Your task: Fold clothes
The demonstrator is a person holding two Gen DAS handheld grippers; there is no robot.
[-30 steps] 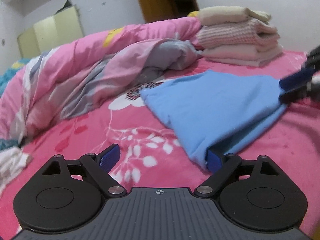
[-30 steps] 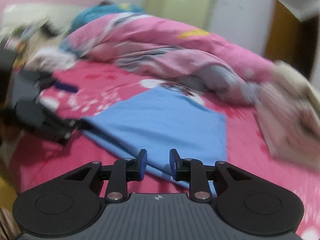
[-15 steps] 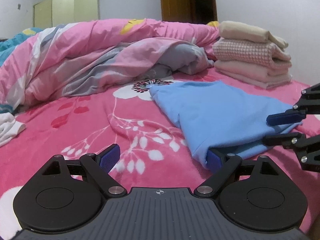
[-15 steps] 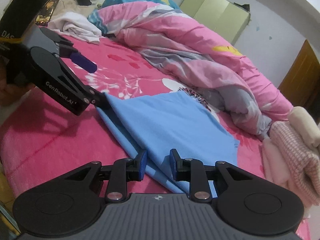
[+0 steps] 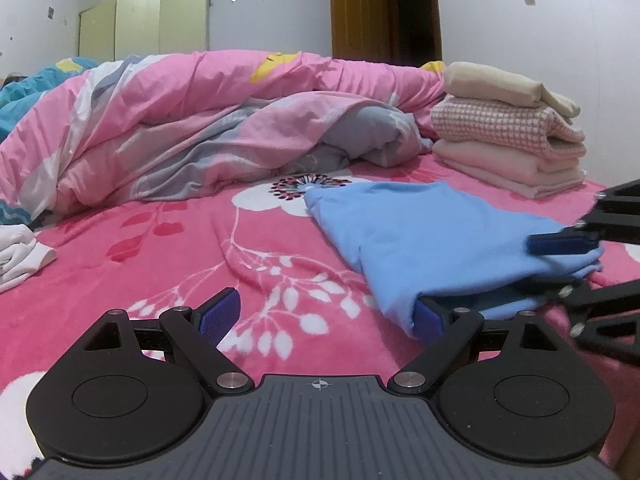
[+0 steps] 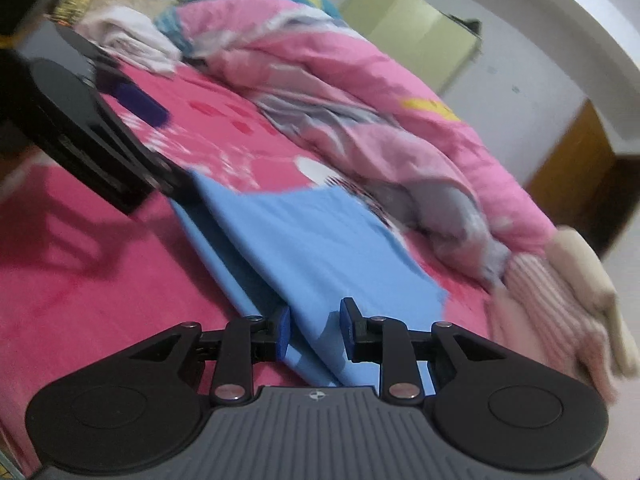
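The folded blue garment [image 5: 432, 232] lies on the pink bed [image 5: 168, 264]. The left tool [image 5: 326, 312] gapes wide, one finger tucked under the garment's corner. The right tool [image 6: 314, 330] stands part-open astride its edge, not pinching.

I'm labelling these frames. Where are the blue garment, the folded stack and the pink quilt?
blue garment [image 5: 432, 236]: left wrist view, flat top layer.
folded stack [image 5: 500, 128]: left wrist view, checked middle piece.
pink quilt [image 6: 360, 80]: right wrist view, upper fold.
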